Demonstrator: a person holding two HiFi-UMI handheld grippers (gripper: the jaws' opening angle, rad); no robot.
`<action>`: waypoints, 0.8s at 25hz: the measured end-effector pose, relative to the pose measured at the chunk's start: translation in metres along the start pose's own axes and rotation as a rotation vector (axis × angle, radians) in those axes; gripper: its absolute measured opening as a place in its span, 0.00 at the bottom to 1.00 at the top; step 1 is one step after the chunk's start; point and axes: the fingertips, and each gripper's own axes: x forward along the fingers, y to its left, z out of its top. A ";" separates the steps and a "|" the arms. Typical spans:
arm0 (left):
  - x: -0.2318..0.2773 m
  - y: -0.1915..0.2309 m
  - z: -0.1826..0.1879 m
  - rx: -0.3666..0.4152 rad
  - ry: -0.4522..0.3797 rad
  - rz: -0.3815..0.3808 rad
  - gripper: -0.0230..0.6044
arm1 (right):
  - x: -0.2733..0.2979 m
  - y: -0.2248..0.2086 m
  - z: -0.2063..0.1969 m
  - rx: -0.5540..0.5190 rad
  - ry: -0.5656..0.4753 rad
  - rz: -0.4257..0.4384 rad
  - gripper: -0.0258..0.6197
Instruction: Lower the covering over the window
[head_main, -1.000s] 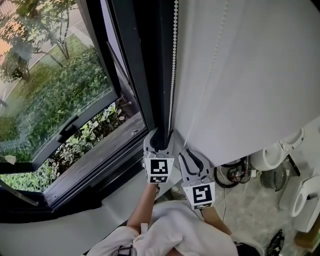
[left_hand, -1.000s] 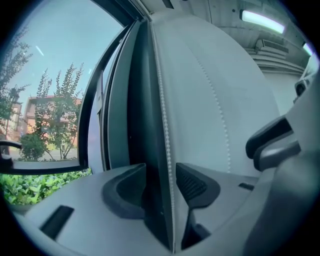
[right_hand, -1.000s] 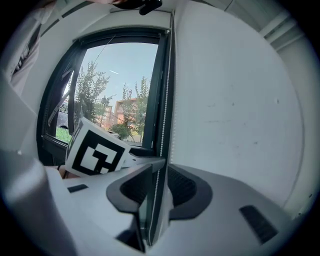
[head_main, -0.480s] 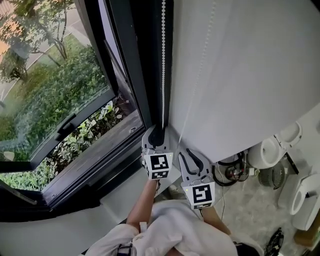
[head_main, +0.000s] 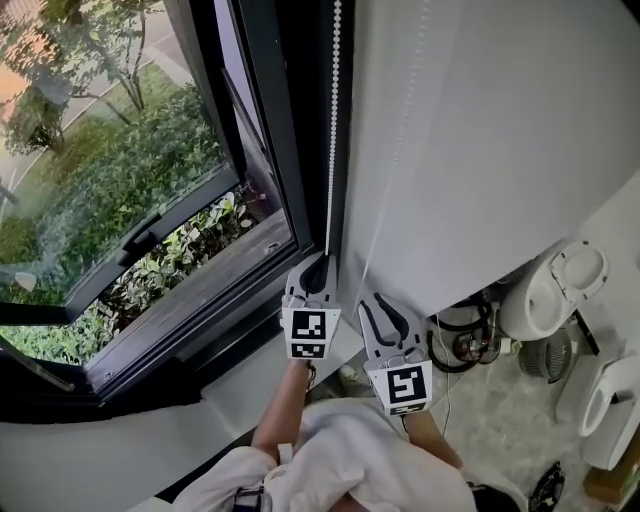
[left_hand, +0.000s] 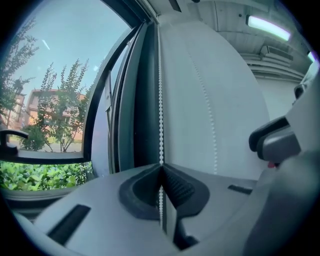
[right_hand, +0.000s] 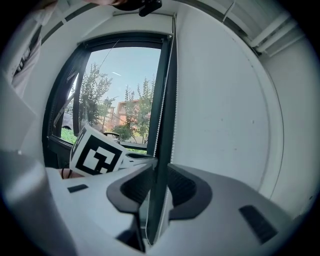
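A white bead chain (head_main: 332, 130) hangs along the dark window frame (head_main: 300, 150). My left gripper (head_main: 318, 270) is shut on it; in the left gripper view the chain (left_hand: 160, 100) drops straight into the closed jaws of the gripper (left_hand: 161, 167), which have just been closing. A second, thinner strand (head_main: 392, 170) slants down to my right gripper (head_main: 377, 300). In the right gripper view that strand (right_hand: 172, 150) runs through the narrow gap of the right gripper (right_hand: 156, 172), whose pads stand slightly apart. The glass shows uncovered; the covering itself cannot be made out.
A white surface (head_main: 500, 120) fills the area right of the frame. The dark sill (head_main: 200, 300) and an open sash lie to the left, with greenery outside. On the floor at the right are white fixtures (head_main: 555, 290), a small fan (head_main: 548, 352) and coiled cables (head_main: 460, 340).
The left gripper's jaws, open around the bead chain a second ago, have shut on it. Both grippers stay in place near the foot of the frame.
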 end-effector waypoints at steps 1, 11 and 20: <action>-0.004 -0.001 0.000 -0.007 -0.002 -0.009 0.06 | 0.000 0.001 0.002 -0.006 -0.008 0.007 0.18; -0.040 -0.009 -0.010 -0.031 0.000 -0.064 0.06 | 0.005 0.018 0.024 -0.029 -0.058 0.118 0.18; -0.060 -0.016 -0.016 -0.022 0.001 -0.085 0.06 | 0.022 0.028 0.076 -0.056 -0.186 0.214 0.18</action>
